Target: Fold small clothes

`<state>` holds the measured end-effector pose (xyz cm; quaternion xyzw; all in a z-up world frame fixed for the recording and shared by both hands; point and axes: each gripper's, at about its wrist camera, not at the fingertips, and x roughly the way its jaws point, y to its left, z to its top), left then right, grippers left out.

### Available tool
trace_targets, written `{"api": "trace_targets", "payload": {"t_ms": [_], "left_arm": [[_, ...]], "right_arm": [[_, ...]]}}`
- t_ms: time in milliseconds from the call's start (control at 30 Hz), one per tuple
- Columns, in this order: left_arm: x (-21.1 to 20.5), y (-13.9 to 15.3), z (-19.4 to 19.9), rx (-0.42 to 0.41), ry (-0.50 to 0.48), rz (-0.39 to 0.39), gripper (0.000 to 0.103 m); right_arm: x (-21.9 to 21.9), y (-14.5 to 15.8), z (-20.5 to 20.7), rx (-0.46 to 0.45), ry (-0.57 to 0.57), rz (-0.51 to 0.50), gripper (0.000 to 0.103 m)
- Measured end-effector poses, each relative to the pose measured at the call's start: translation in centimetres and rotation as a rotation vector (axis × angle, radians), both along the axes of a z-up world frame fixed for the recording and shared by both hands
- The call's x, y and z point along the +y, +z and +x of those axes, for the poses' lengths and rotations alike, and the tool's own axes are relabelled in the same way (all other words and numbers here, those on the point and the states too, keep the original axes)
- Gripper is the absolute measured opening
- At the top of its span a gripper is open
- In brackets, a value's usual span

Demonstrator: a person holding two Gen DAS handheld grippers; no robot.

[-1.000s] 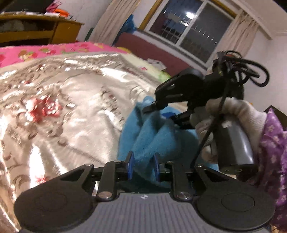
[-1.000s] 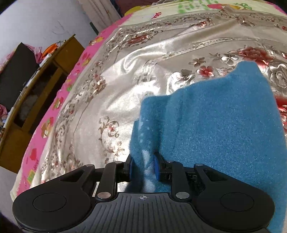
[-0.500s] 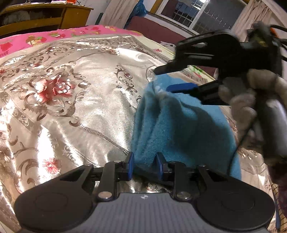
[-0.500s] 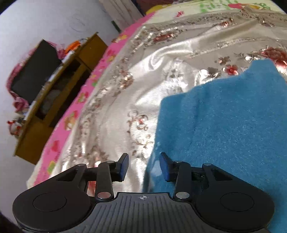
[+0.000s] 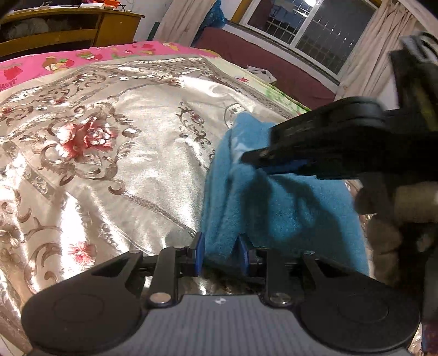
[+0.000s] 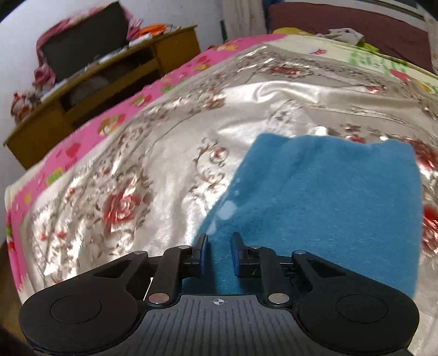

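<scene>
Blue fleece cloth [image 6: 323, 208] folded over, lying on silvery floral satin bedspread [image 5: 115, 169], toward the near right part of the bed. Small pale specks on the nap near its left edge.

Left gripper [image 5: 221, 253] clamped on a bunched fold of the cloth at its near edge; blue pads [image 5: 199, 253] pressing fabric from both sides, fold standing up between them.

Right gripper [image 6: 217, 256] released, blue fingers [image 6: 201, 256] apart with bare cloth showing in the gap, nothing pinched. Hovering just over the cloth's near left corner; contact with the fabric cannot be told. Seen from the left wrist camera as a dark, blurred body [image 5: 328, 142] reaching in from the right above the cloth's upper portion, casting a shadow on the fleece, gloved hand [image 5: 394, 219] behind it.

Cloth edges: left side thick and layered in the left wrist view; far edge fairly straight with a slight dip in the right wrist view.

Beyond the bedspread: pink cartoon-print sheet [image 6: 90, 137] along the bed's edge, wooden shelf unit [image 6: 90, 90] by the wall, barred window [image 5: 325, 35] with pale curtains [image 5: 180, 22], maroon headboard [image 5: 273, 68] below it.
</scene>
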<state>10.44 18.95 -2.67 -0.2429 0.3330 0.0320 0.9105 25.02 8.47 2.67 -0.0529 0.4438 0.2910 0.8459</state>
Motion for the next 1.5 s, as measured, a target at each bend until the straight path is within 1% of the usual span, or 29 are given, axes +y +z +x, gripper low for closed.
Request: {"api": "trace_targets", "payload": {"t_ms": [67,167,233,333,400,433,467,533,567,700,833,933,967,1000,1033,1067,1100,1167,1267,1333,1433,1500], "left_arm": [[0.1,0.2,-0.1,-0.001,0.015,0.011,0.032],[0.0,1.1,-0.5,-0.030,0.031,0.039,0.032],[-0.4,1.6,-0.4,-0.046,0.022,0.058,0.032],[-1.2,2.1,0.5,-0.045,-0.008,0.104,0.032],[-1.6,1.8,1.5,-0.020,-0.025,0.120,0.032],[-1.7,1.5,2.2,0.009,-0.031,0.126,0.032],[-1.7,1.3,2.5,0.020,-0.034,0.130,0.032],[-2.0,1.3,2.9,0.027,-0.042,0.162,0.032],[-2.2,1.4,3.1,0.031,-0.047,0.184,0.032],[-2.3,1.7,3.5,0.033,-0.053,0.206,0.032],[-2.3,1.4,4.2,0.059,-0.056,0.256,0.034],[-1.9,1.1,4.7,0.077,-0.060,0.244,0.037],[-1.8,1.3,4.8,0.077,-0.061,0.245,0.037],[-1.8,1.6,4.8,0.071,-0.061,0.254,0.037],[-1.9,1.9,4.7,0.062,-0.060,0.264,0.037],[-1.8,2.2,4.6,0.053,-0.059,0.269,0.036],[-1.8,2.6,4.6,0.041,-0.058,0.265,0.036],[-1.6,3.3,4.8,0.019,-0.063,0.247,0.036],[-1.6,3.8,5.5,0.007,-0.068,0.240,0.036],[-1.7,3.9,6.0,0.008,-0.084,0.232,0.036],[-1.4,3.6,6.5,0.011,-0.111,0.231,0.037],[-0.6,3.1,7.0,0.018,-0.130,0.187,0.037]], "right_arm": [[0.5,-1.2,0.4,0.023,-0.002,0.013,0.019],[0.9,-2.2,1.0,0.063,-0.022,0.060,0.019],[1.1,-2.6,1.5,0.089,-0.032,0.087,0.018],[0.5,-2.7,2.0,0.120,-0.032,0.121,0.018],[-0.3,-2.4,2.3,0.141,-0.025,0.155,0.018],[-1.1,-2.1,2.3,0.155,-0.034,0.180,0.017],[-1.7,-1.7,2.3,0.163,-0.044,0.205,0.016],[-3.1,-0.7,1.9,0.146,-0.056,0.243,0.018],[-4.0,-0.1,1.5,0.129,-0.063,0.255,0.022],[-8.6,1.6,-0.1,0.066,-0.107,0.280,0.021],[-13.7,1.7,-0.9,0.034,-0.211,0.273,0.022],[-16.6,1.3,-1.4,0.032,-0.272,0.296,0.022],[-17.4,1.2,-1.6,0.022,-0.300,0.293,0.024],[-17.9,1.2,-1.9,0.010,-0.317,0.293,0.029],[-18.5,1.3,-2.2,-0.005,-0.322,0.300,0.031],[-18.9,1.2,-2.4,-0.014,-0.322,0.305,0.037],[-19.2,1.1,-2.4,-0.012,-0.317,0.307,0.045],[-19.0,0.5,-2.3,0.003,-0.302,0.290,0.052],[-19.1,-0.6,-1.9,0.024,-0.305,0.273,0.052],[-19.5,-1.5,-1.7,0.070,-0.309,0.312,0.053],[-20.0,-2.8,-1.5,0.134,-0.305,0.357,0.058],[-20.1,-3.7,-1.0,0.168,-0.306,0.389,0.066]]}}
